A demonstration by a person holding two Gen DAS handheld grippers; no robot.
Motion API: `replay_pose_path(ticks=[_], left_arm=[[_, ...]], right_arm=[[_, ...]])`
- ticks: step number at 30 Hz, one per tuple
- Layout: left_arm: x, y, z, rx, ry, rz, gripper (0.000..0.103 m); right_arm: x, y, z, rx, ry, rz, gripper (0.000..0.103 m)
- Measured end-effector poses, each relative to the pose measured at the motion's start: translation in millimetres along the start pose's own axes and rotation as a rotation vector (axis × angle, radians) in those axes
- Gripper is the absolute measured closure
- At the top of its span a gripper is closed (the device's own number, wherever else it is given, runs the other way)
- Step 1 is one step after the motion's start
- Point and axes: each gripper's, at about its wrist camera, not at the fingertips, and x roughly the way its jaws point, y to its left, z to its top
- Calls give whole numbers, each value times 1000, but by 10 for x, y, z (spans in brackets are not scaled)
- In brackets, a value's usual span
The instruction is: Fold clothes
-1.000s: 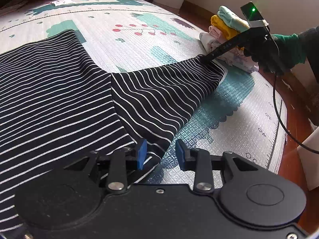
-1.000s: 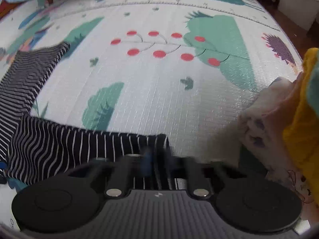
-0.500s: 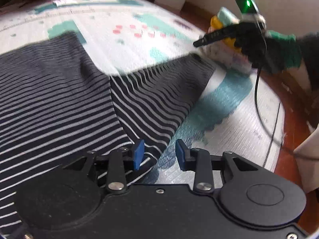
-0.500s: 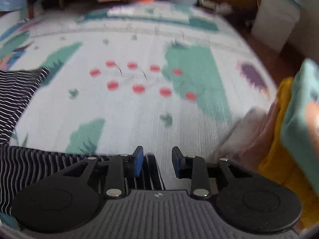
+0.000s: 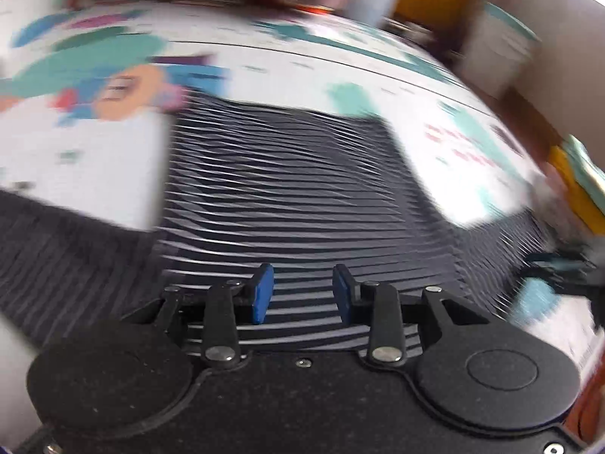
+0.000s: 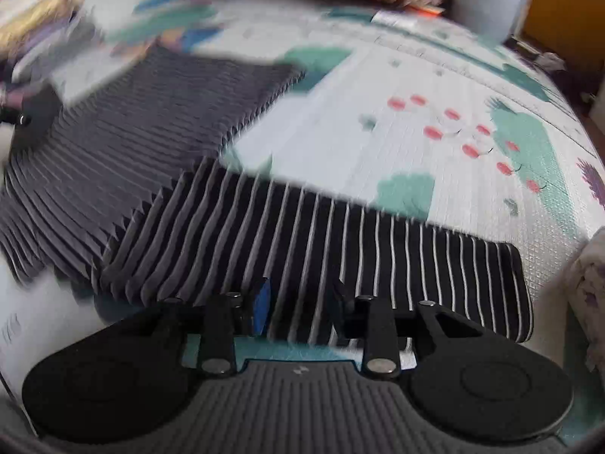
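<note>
I have the striped shirt [image 6: 211,174] lying flat on the play mat [image 6: 435,87], body spread out and one sleeve [image 6: 397,265] stretched sideways toward the stack of folded clothes [image 5: 574,178] at the mat's edge. My left gripper [image 5: 300,291] hangs over the body of the shirt with its jaws partly apart and nothing between the blue pads [image 5: 261,295]; only stripes show through the gap. My right gripper [image 6: 300,306] sits over the near edge of the sleeve, its jaws opening, and as far as I can see the cloth lies under them rather than pinched between them. Both views are smeared with blur, so fine creases are hard to read

I judge this shirt to be thin knit: light, limp, a bit stretchy, nothing to break. It will sag and drag if I lift one point only. I would pinch a hem or the cuff end, where the doubled fabric gives the pads something to bite, and take both layers so the lower one does not slide away on the textured mat
</note>
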Motion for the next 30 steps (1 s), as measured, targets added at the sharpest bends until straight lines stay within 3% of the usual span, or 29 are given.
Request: replay_pose_path(ticks=[2, 5, 7, 8, 10, 11, 15, 20, 22, 25, 28, 30], left_arm=[[-97, 106, 21, 4, -4, 44, 70], [-146, 72, -52, 61, 12, 30, 70], [-13, 31, -196, 78, 99, -2, 68], [30, 21, -278, 93, 135, 0, 62], [70, 5, -447, 136, 189, 27, 65], [47, 6, -478, 141, 196, 24, 66], [-37, 66, -363, 159, 101, 19, 66], [154, 168, -51, 173, 37, 37, 66], [264, 235, 56, 165, 23, 53, 66], [525, 401, 84, 139, 107, 148, 65], [519, 551, 128, 62, 88, 105, 63], [418, 568, 163, 38, 26, 82, 63]], right_arm=[[-50, 209, 109, -11, -50, 36, 67], [-72, 706, 261, -101, -94, 129, 68], [30, 992, 269, -163, -33, 164, 69], [81, 1136, 272, -194, -2, 182, 67], [258, 1339, 214, -255, 131, 167, 64], [281, 1355, 206, -260, 126, 171, 64], [337, 1252, 293, -145, 33, 188, 67], [656, 1417, 489, -226, -40, 147, 66], [801, 1433, 489, -211, -28, 123, 65], [1019, 1456, 489, -189, -10, 88, 65], [1071, 1315, 437, -48, -52, 107, 64], [1029, 1303, 411, 18, -105, 111, 64]])
